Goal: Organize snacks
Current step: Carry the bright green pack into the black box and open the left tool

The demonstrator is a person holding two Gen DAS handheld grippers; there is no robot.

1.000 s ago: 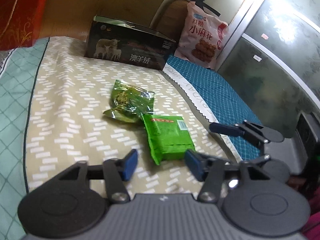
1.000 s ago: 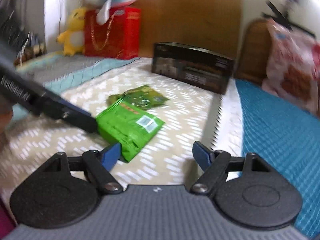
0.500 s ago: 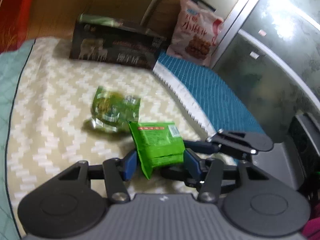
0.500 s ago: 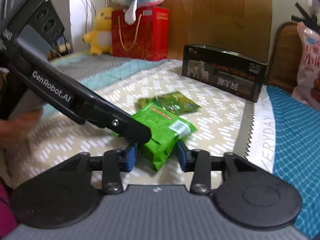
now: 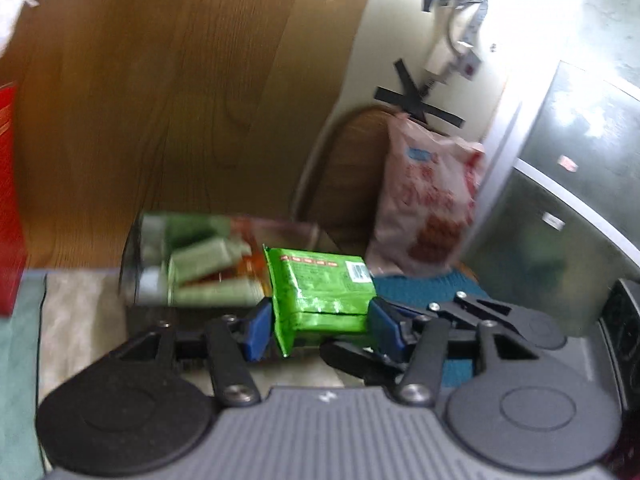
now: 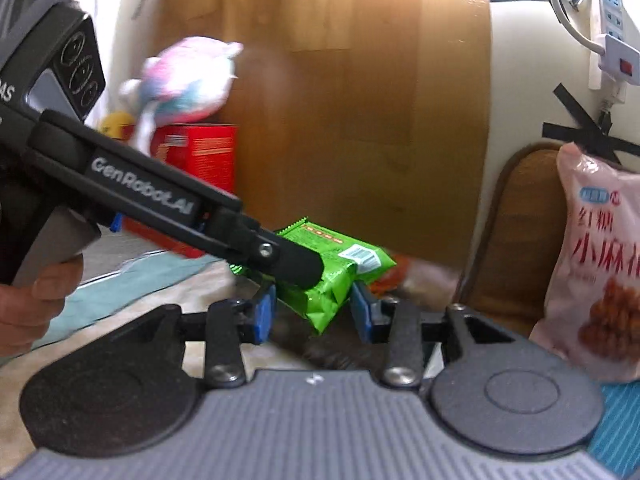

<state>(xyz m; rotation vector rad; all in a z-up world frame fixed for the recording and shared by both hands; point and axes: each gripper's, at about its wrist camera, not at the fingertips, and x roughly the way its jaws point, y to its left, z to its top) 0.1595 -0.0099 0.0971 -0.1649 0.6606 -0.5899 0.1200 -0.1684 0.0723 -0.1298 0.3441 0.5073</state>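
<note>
Both grippers clamp one bright green foil snack packet (image 5: pixel 322 294) and hold it lifted in front of the open dark cardboard box (image 5: pixel 188 268) of green and orange snacks. The left gripper (image 5: pixel 318 326) has its blue-padded jaws closed on the packet's sides. The right gripper (image 6: pixel 312 312) likewise pinches its near corner. A pink printed snack bag (image 6: pixel 600 264) leans beyond the box, to its right.

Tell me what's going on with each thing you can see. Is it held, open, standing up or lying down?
green snack packet: held up off the bed by both grippers.
left gripper: shut on the packet.
right gripper: shut on the packet.
dark box: open at the top, snacks inside, blurred.
pink snack bag: standing upright against the chair back.
plush toy: sitting on the red box.
</note>
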